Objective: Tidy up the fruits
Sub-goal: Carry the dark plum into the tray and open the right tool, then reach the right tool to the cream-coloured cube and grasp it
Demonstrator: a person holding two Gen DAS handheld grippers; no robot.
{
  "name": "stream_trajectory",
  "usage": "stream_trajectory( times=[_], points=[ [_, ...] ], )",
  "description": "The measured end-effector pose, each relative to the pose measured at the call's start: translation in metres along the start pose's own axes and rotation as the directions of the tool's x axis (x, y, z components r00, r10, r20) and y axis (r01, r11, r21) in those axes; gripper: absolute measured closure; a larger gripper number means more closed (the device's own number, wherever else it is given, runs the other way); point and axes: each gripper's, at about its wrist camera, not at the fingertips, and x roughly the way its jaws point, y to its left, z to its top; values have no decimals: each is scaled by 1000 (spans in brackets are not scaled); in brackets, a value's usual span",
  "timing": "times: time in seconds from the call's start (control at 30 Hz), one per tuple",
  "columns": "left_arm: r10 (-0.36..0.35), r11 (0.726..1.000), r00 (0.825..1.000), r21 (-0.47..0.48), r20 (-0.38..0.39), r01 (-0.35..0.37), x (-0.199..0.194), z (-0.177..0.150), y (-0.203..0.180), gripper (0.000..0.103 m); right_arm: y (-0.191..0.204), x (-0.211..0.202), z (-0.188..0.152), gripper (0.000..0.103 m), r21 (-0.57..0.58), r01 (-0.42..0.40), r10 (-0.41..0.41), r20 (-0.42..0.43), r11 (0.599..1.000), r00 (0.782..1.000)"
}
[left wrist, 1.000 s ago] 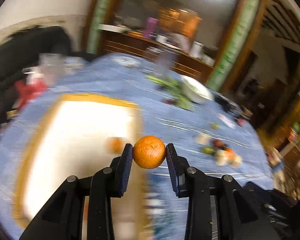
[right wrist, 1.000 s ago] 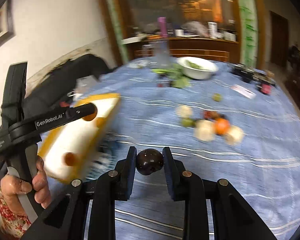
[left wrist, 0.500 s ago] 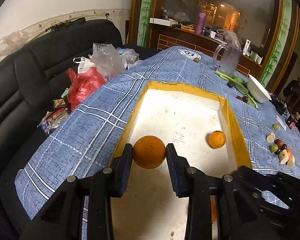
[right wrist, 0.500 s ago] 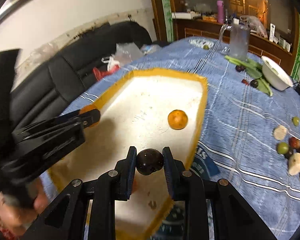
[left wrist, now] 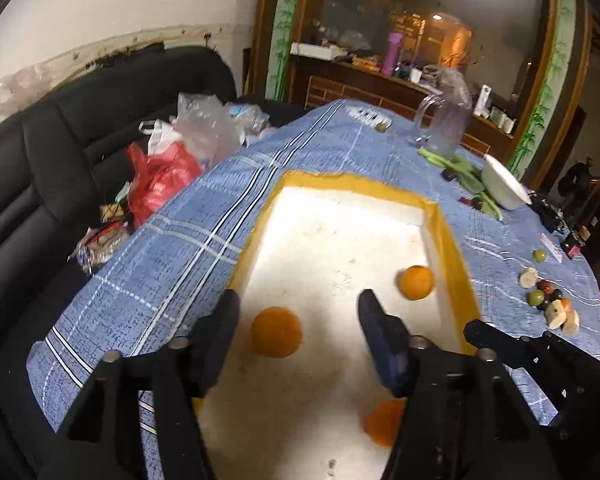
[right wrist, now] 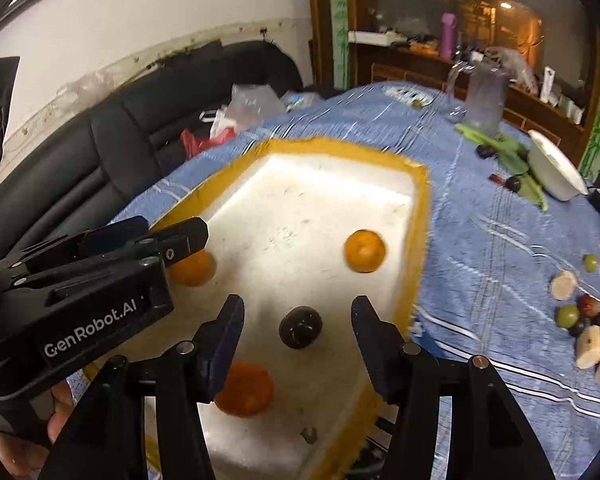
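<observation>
Both grippers have just let go over the box (left wrist: 448,240); half a second ago the left gripper (left wrist: 296,320) was clamped on an orange (left wrist: 276,332) and the right gripper (right wrist: 298,328) on a dark round fruit (right wrist: 300,327), and now each pair of jaws stands spread wide with the fruit loose between them, touching neither finger; whether the two pieces are already resting on the white floor of the box or are in the last of their fall I cannot tell, as both are slightly blurred; either way, I judge that two more fruits are delivered, which makes four in the yellow-rimmed box: the dropped orange toward the left wall, a second orange (left wrist: 416,282) near the right wall, a third orange (right wrist: 244,388) close to the near end beneath the right gripper's left finger, and the dark fruit between them; seen from the right wrist, the left gripper reaches in from the left wall, just above its orange; out on the blue checked cloth (left wrist: 204,232), well to the right of the box, a small heap of loose fruit (right wrist: 584,328) waits, green, red, dark and pale pieces together, so the sorting is only partly done; the next trip, I would guess, goes back to that heap with both tools empty.
</observation>
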Motion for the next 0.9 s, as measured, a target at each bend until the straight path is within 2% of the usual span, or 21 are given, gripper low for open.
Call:
stream_trajectory(
  times=[0.03,0.1,0.2,0.3,0.4,0.53,0.9],
  points=[
    [-2,1000,1000,8,10,2,-4,1,-4,27,-3,-6,-1,42,8,5,-5,10,1000,1000],
    [-11,999,1000,35,29,10,-13,0,-15,19,-11,-18,-5,40,31,15,-16,31,999,999],
    [-75,993,996,91,47,71,-28,-4,-37,17,-24,-35,-12,37,70,34,-38,56,997,998],
    [-125,979,989,173,78,110,-45,-10,-63,10,-38,-51,-22,37,109,51,-59,71,993,996],
    [-141,962,986,248,93,114,-59,-17,-88,10,-52,-67,-32,37,143,74,-86,83,987,993],
    [-126,945,987,316,99,89,-70,-26,-110,10,-70,-84,-48,36,183,97,-115,92,978,989],
    [-170,906,981,406,95,118,-90,-44,-150,10,-114,-128,-88,32,280,151,-189,115,948,975]
  ],
)
